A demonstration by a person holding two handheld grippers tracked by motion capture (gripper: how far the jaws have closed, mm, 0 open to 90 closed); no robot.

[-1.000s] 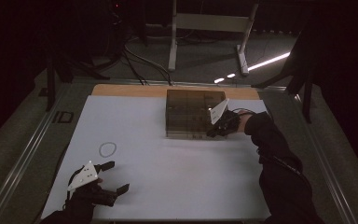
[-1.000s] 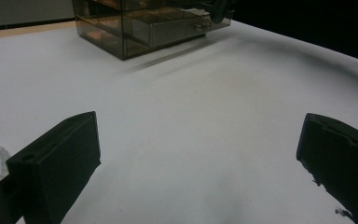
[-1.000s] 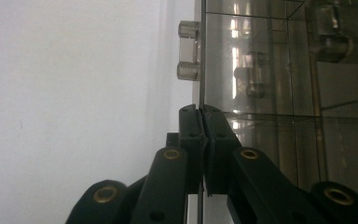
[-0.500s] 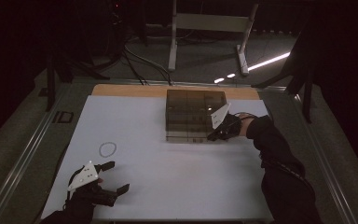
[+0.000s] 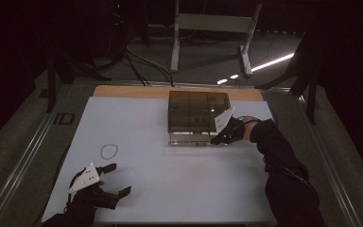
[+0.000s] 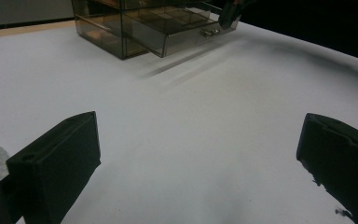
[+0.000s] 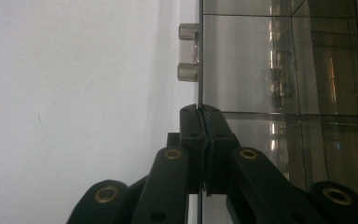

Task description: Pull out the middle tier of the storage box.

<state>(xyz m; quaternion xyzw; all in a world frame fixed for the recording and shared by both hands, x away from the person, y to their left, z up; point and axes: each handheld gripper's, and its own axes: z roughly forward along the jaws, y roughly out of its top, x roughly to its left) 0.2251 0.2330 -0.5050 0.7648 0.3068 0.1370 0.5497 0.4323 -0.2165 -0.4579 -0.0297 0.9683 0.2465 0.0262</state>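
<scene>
Drawer front of smoked clear plastic (image 7: 242, 60) is sitting pinched by its edge between the jaws of the right gripper (image 7: 202, 116); in the right gripper view the two black jaws are pressing together at the bottom centre with the thin front panel between them, and a pair of small clear knobs (image 7: 188, 51) is standing just above them.

Nearest in the high view, at the lower left of the frame, the left gripper (image 5: 114, 179) is hovering over the white worktop (image 5: 170, 179) with its jaws spread wide and gripping nothing. Just beyond it, a small clear ring-shaped band (image 5: 108, 151) is lying flat on the worktop, apart from the jaws.

Farther back, right of centre, the right gripper (image 5: 216, 138) is reaching in from the right to the pulled-out bottom drawer. Behind it, the smoked transparent drawer box (image 5: 194, 109) is standing near the far edge of the worktop; the left gripper view is showing that box at the upper middle, with its lowest drawer (image 6: 186, 32) sticking out.
</scene>
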